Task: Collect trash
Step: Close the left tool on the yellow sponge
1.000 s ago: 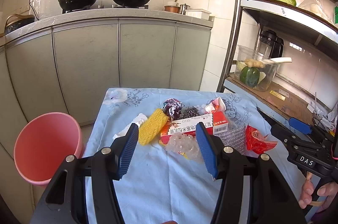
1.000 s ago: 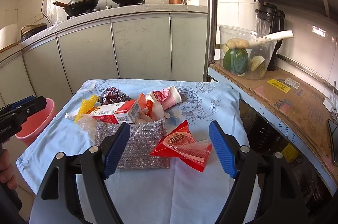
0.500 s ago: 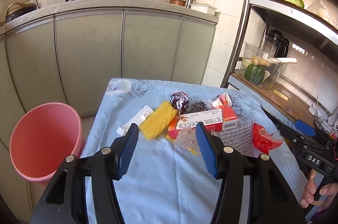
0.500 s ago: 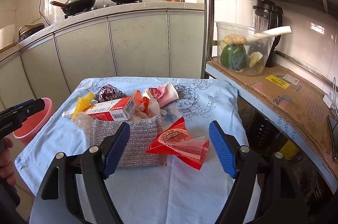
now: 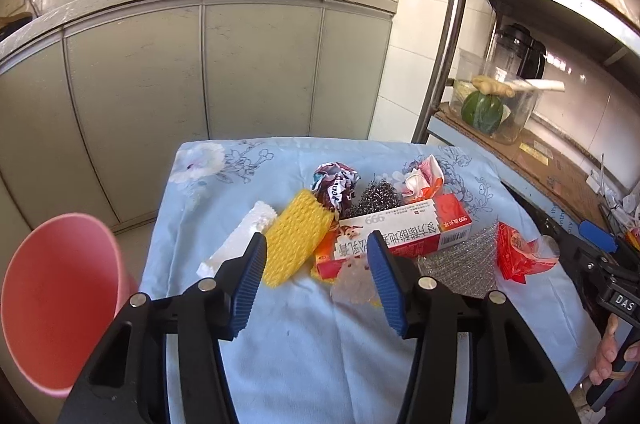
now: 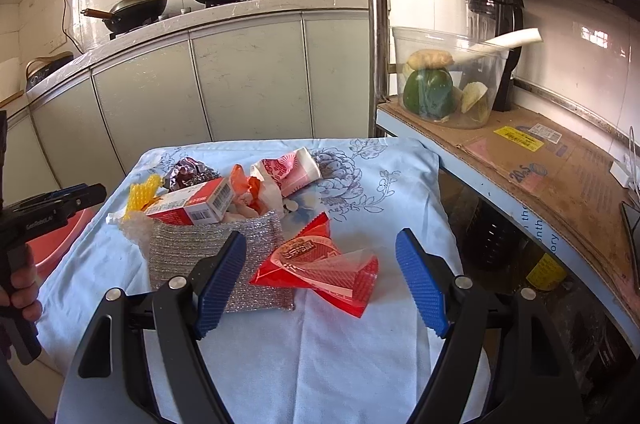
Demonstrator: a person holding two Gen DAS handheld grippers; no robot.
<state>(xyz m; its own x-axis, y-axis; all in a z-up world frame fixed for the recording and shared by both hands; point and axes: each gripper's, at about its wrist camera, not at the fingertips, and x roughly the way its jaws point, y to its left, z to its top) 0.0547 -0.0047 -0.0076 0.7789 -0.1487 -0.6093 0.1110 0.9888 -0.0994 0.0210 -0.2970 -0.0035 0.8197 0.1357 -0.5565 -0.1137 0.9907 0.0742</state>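
- Trash lies heaped near the middle of the blue floral tablecloth (image 5: 304, 344), and in the left wrist view we hold our left gripper (image 5: 316, 276) above the near edge of the heap, fingers spread and gripping nothing.
- Between and beyond those fingers we see the yellow foam net (image 5: 294, 244), with the white foam strip (image 5: 240, 244) just beside it and the red medicine box (image 5: 396, 232) resting across other scraps; a crumpled clear plastic (image 5: 354, 286) sits under the box's near end.
- Pink bin (image 5: 56, 300) stands off the table's left edge, so we judge a light piece could miss the rim on the way over.
- In the right wrist view our right gripper (image 6: 320, 280) is also wide open and empty, poised over the red snack wrapper (image 6: 320, 264), which touches the silver scouring cloth (image 6: 216, 256).
- We judge the wrapper is thin and slick: closing on it flat could pinch the tablecloth too, or drag the scouring cloth along.
- Because the pieces overlap, pulling one may tip the box or scatter the crumpled wrappers (image 6: 256, 192) behind it.
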